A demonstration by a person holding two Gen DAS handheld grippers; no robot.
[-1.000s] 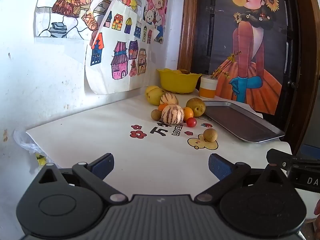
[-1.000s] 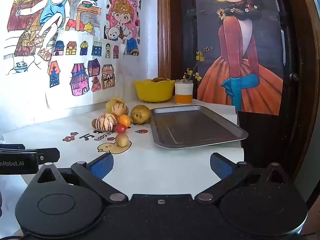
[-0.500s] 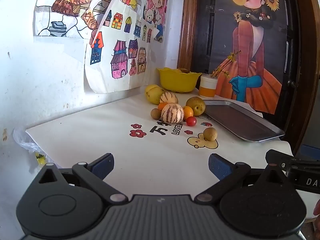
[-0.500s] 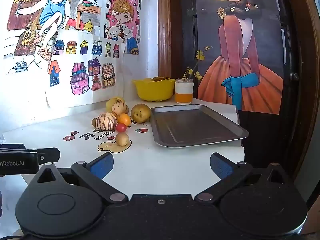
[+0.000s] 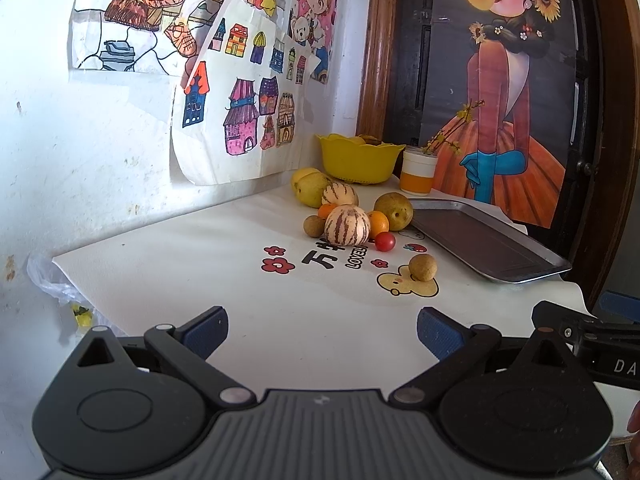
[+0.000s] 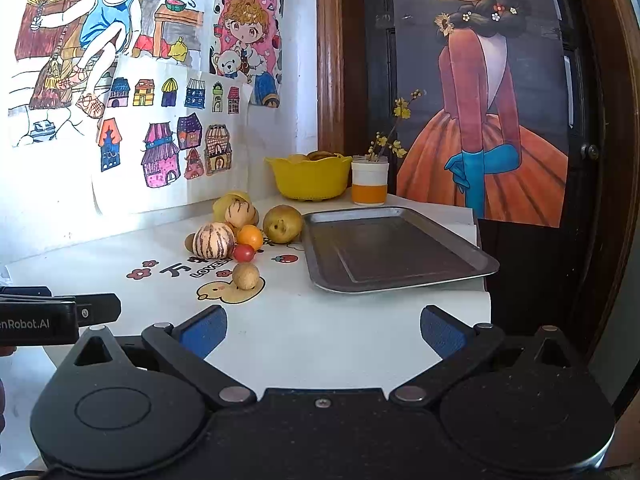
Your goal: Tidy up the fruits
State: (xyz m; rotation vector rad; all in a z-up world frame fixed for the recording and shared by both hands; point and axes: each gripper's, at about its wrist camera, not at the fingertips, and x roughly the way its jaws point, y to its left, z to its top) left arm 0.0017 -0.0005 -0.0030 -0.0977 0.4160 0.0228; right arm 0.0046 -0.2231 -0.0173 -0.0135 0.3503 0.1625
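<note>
A cluster of fruit lies on the white table: a striped melon (image 5: 346,231) (image 6: 213,240), a second striped melon (image 5: 339,194), a yellow pear (image 5: 394,211) (image 6: 283,224), an orange (image 5: 378,223) (image 6: 249,236), a cherry tomato (image 5: 385,241) (image 6: 244,253), and a small brown fruit (image 5: 422,267) (image 6: 245,275) nearer to me. An empty metal tray (image 5: 480,240) (image 6: 392,246) lies right of them. My left gripper (image 5: 322,330) and right gripper (image 6: 323,328) are both open and empty, well short of the fruit.
A yellow bowl (image 5: 358,158) (image 6: 309,176) holding fruit and a white-orange cup (image 5: 418,172) (image 6: 369,180) with twigs stand at the back. A wall with drawings is on the left. The table edge drops off right of the tray. A plastic bag (image 5: 52,284) hangs at the left corner.
Both views have shifted only slightly; the fruit and tray have not moved, and both grippers stay open.
</note>
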